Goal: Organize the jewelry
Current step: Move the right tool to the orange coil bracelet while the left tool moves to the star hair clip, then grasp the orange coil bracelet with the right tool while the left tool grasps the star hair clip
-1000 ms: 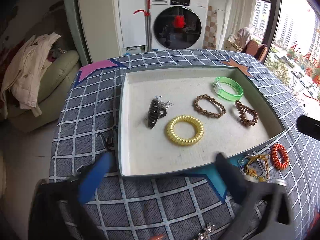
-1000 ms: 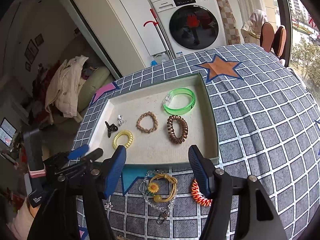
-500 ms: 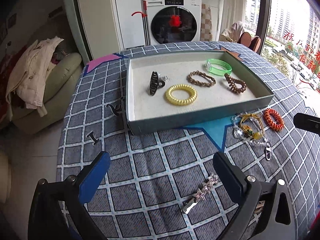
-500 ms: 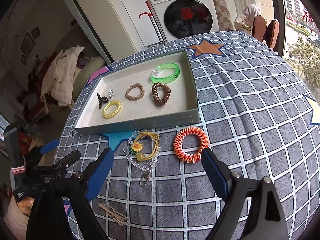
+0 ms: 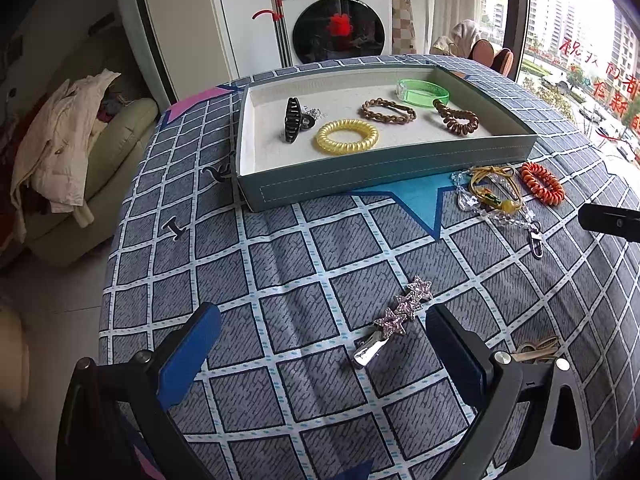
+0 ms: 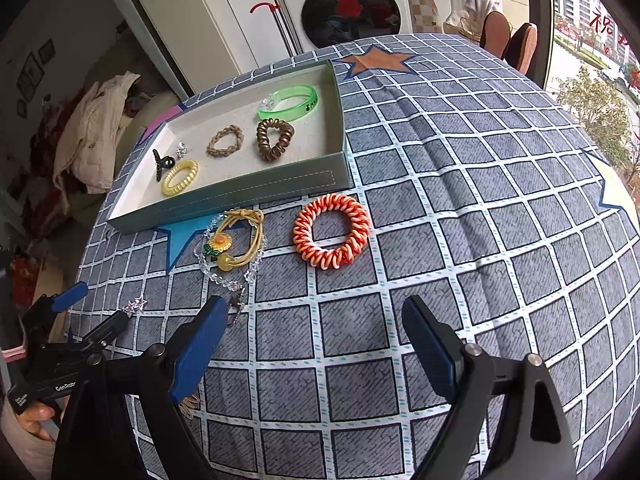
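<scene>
A grey-green tray [image 5: 384, 168] [image 6: 240, 196] sits on the checked tablecloth and holds a black claw clip [image 5: 294, 119], a yellow coil tie [image 5: 347, 136], a braided brown tie [image 5: 388, 110], a green bangle [image 5: 422, 92] and a brown coil tie [image 5: 456, 119]. In front of the tray lie an orange coil tie [image 6: 331, 235] [image 5: 543, 182] and a yellow flower cord with clear beads [image 6: 232, 244] [image 5: 494, 196]. A star hair clip [image 5: 394, 320] lies just ahead of my open left gripper [image 5: 320, 344]. My right gripper [image 6: 312, 340] is open and empty, short of the orange tie.
A thin tan tie [image 5: 536, 350] lies by the left gripper's right finger. The table edge drops off at left toward a sofa with clothes [image 5: 60, 148]. A washing machine [image 5: 340, 28] stands behind the table. The left gripper shows in the right wrist view [image 6: 72, 328].
Both grippers have pulled back from the tray toward the near table edge. The star clip now lies just ahead of the left gripper's fingers. Both stay open.
</scene>
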`<action>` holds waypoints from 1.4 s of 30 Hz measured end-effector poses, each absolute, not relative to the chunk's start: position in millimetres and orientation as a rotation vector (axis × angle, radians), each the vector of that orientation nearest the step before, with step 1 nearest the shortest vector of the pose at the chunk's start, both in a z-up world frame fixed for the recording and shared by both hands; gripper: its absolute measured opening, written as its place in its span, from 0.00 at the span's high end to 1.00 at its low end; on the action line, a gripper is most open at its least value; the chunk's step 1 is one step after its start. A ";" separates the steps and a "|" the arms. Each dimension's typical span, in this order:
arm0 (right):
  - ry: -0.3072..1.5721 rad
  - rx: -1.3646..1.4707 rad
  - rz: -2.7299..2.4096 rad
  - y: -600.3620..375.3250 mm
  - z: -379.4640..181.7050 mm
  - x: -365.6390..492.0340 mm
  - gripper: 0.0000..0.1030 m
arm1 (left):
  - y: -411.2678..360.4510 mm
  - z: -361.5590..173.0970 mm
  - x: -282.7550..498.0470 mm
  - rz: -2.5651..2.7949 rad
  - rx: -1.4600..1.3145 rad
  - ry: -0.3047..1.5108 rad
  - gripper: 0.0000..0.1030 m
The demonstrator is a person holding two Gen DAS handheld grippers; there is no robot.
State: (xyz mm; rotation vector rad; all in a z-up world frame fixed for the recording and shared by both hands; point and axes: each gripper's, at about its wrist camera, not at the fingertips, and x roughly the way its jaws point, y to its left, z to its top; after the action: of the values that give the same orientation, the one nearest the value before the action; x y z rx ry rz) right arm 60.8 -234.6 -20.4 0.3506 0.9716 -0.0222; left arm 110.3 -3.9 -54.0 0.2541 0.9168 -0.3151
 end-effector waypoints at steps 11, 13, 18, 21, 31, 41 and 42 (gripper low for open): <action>0.962 0.382 -0.109 -257.6 -21.2 66.5 0.12 | -11.1 -56.3 109.8 -0.313 0.287 0.907 0.00; 0.961 0.392 -0.121 -262.3 -21.8 69.4 0.12 | -11.0 -56.5 111.0 -0.310 0.285 0.908 0.00; 0.968 0.404 -0.151 -266.9 -25.8 80.6 0.14 | -11.1 -59.2 112.5 -0.307 0.288 0.914 0.00; 0.979 0.389 -0.159 -265.9 -28.6 89.0 0.24 | -11.7 -60.3 112.1 -0.311 0.294 0.916 0.00; 1.004 0.178 -0.185 -245.8 -30.6 105.0 0.44 | -15.5 -58.8 108.4 -0.352 0.307 0.907 0.01; 1.007 0.092 -0.150 -234.1 -29.8 104.7 0.58 | -27.0 -54.0 100.8 -0.462 0.318 0.931 0.41; 1.008 0.091 -0.145 -233.3 -29.4 104.7 0.61 | -27.5 -53.7 100.6 -0.478 0.310 0.938 0.48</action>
State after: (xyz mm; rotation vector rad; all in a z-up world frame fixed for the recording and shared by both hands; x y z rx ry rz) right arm 104.7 -233.3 -29.4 0.0909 1.0081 -0.1454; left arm 100.6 -27.5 -53.7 0.3098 0.9376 -0.4779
